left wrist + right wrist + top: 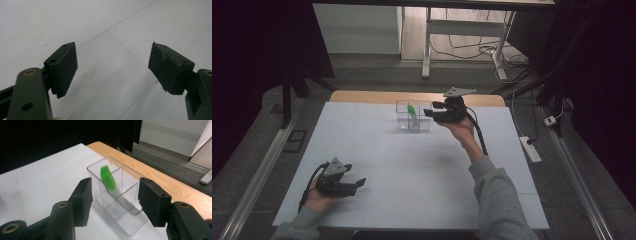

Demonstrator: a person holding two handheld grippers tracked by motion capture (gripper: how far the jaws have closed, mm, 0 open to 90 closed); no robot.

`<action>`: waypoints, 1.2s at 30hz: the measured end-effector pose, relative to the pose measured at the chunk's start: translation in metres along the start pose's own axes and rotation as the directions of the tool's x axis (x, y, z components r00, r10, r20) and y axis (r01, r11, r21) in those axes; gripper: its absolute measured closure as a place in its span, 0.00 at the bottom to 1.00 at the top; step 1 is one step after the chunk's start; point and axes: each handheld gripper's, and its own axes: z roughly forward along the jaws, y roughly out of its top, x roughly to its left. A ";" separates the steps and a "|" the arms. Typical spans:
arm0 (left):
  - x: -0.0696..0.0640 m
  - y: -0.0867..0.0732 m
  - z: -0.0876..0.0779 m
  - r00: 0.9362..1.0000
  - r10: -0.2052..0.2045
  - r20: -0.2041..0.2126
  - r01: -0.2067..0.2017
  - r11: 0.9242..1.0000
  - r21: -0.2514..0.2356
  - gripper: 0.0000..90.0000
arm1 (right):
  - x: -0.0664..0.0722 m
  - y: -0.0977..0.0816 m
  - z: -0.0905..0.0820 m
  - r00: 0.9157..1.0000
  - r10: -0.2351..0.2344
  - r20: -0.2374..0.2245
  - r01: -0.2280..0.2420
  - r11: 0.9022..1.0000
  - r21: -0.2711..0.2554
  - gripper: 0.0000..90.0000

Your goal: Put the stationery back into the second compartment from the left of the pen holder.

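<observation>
High view: right tongs (428, 113) at far centre just right of the clear box (413, 116) holding a leaning green tube (411, 110); left tongs (112, 67) spread over bare desk (105, 22), near-left; right gripper view: jaws apart, empty, tube dead ahead.

A white sheet (412, 165) covers most of a light wooden tabletop (362, 96), whose bare edge shows along the far side. Beyond it, on the grey carpet, stands a white metal desk frame (427, 60) with black cables (472, 47) tangled beneath. A white power strip (530, 149) lies on the floor to the right.
</observation>
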 end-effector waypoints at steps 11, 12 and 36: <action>-0.001 -0.001 -0.002 1.000 0.000 -0.002 0.000 1.000 -0.003 0.26 | 0.010 -0.028 -0.033 1.000 0.009 0.010 -0.009 1.000 0.027 0.48; -0.001 -0.001 -0.002 1.000 0.000 -0.002 0.000 1.000 -0.004 0.26 | 0.010 -0.031 -0.037 1.000 0.011 0.012 -0.012 1.000 0.027 0.48; -0.002 0.000 0.000 1.000 0.003 -0.005 -0.003 1.000 0.006 0.25 | 0.033 -0.126 -0.131 0.997 0.030 0.071 -0.036 0.995 0.092 0.48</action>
